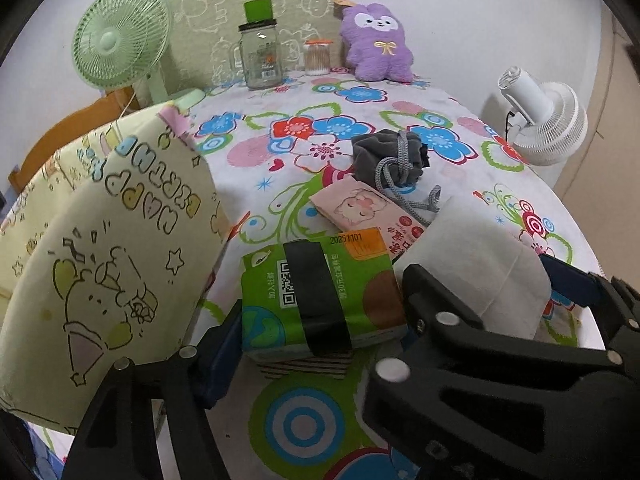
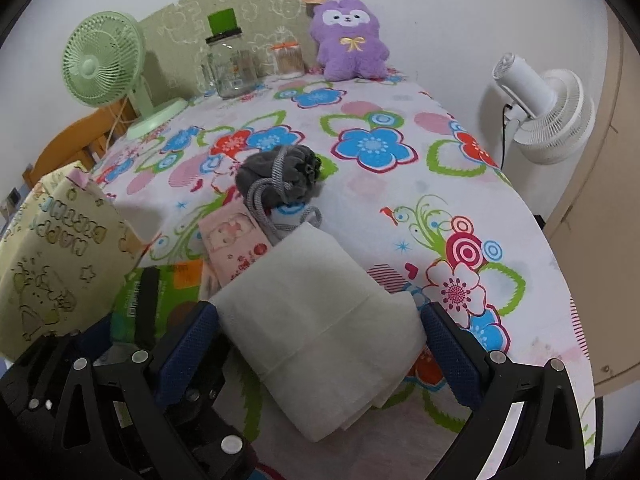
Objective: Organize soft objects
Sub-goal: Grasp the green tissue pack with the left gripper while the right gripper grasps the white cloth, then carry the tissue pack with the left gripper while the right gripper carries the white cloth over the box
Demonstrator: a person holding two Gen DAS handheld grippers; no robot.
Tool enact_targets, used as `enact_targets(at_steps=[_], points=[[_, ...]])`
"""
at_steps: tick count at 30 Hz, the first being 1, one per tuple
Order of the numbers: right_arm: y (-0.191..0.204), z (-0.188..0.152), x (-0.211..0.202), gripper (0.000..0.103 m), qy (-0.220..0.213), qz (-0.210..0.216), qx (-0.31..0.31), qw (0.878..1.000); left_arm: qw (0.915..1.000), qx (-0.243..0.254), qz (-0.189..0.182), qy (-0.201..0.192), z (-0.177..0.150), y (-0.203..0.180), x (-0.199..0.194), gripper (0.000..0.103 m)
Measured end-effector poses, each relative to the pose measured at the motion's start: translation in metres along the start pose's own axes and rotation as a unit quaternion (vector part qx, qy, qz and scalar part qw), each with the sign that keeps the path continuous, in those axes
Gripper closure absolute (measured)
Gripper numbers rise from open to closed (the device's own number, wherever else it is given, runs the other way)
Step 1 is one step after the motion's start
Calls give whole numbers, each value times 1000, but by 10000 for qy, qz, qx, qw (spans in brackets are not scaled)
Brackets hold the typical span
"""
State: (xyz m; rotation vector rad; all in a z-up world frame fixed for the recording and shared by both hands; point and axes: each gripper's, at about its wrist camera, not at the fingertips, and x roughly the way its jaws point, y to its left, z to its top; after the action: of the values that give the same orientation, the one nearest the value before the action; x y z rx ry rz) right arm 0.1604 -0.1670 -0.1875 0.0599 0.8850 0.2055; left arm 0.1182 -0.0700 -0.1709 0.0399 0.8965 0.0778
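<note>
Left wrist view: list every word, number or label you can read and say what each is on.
"20251101": orange sticker on the green tissue pack.
"HAPPY BIRTHD...", upside down, end cut off: yellow storage bag.
QR code with small Chinese print on the green tissue pack: too small to read.
Red Chinese characters on the pink tissue pack: too blurred to read.
Label on the glass jar: unreadable.

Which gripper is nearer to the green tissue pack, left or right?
Left. The left gripper has the green tissue pack between its fingers. The right gripper is beside it, around the white folded cloth.
</note>
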Motion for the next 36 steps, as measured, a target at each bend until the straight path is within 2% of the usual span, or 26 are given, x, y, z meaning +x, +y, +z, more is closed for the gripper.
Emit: enact_targets(at_steps=[7, 8, 12, 14, 20, 22, 25, 36], points=[[2, 0, 3, 14, 83, 76, 63, 9999, 10000, 9, -93, 26, 1, 0, 1, 29], [1, 0, 2, 24, 71, 61, 68, 9999, 10000, 23, -88, 20, 1, 0, 1, 29], [-2, -1, 0, 33, 69, -79, 8, 9999, 9999, 66, -108, 18, 0, -2, 1, 29], [-3, -1, 0, 42, 80, -109, 14, 9999, 9999, 71, -124, 27, 0, -3, 1, 30], [-4, -3, -7, 63, 73, 28, 15, 10000, 9996, 144, -251, -26, -1, -7, -6, 30], [-5, -4, -10, 67, 53, 49, 43, 10000, 9994, 180, -280, -59, -1, -9, -9, 30], [-6, -4, -16, 70, 17, 72, 84, 9999, 9991, 223, -339, -104, 0, -11, -14, 30], [-6, 2, -54, 71, -322, -71, 69, 9994, 9974, 325, -489, -424, 8, -14, -46, 30]])
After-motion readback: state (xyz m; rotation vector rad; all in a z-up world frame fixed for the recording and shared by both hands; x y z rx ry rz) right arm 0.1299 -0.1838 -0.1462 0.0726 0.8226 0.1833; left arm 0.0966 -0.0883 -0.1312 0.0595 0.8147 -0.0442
